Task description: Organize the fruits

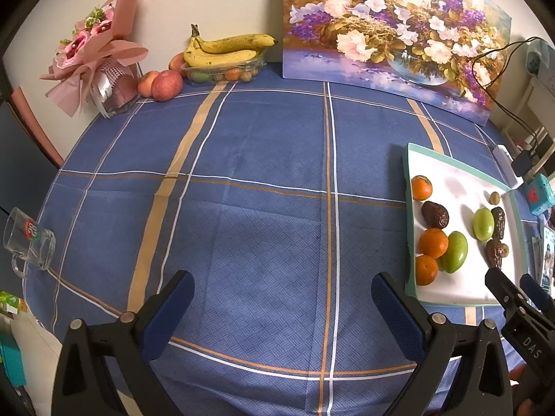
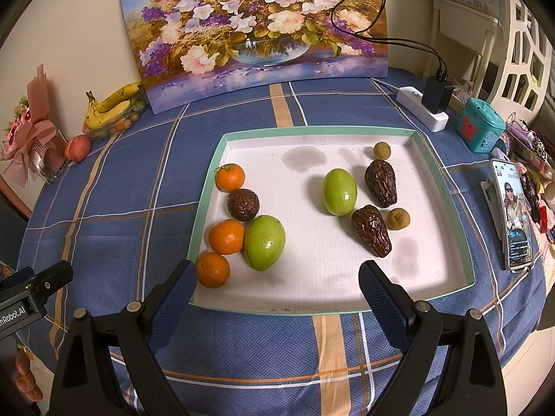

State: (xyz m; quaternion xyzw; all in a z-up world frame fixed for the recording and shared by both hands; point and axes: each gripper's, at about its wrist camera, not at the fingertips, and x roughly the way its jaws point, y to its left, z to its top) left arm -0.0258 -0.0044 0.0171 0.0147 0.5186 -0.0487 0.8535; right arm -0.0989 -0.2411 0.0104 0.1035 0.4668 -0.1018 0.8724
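Observation:
A white tray with a teal rim (image 2: 312,131) (image 1: 461,287) lies on the blue checked tablecloth. In it are three oranges (image 2: 226,236), two green fruits (image 2: 339,191) (image 2: 265,242), three dark wrinkled fruits (image 2: 380,183) and two small brown round fruits (image 2: 398,218). My right gripper (image 2: 277,291) is open and empty, low over the tray's near edge. My left gripper (image 1: 282,298) is open and empty over bare cloth, left of the tray. The right gripper's tip shows in the left wrist view (image 1: 517,287).
Bananas (image 1: 222,50) lie on a clear fruit container (image 1: 225,72) by the back wall, with apples (image 1: 166,85) and a pink bouquet (image 1: 93,55) to the left. A flower painting (image 2: 256,24) leans behind. A glass mug (image 1: 27,242) lies left. A phone (image 2: 513,215), power strip (image 2: 421,109) and teal box (image 2: 480,124) stand right.

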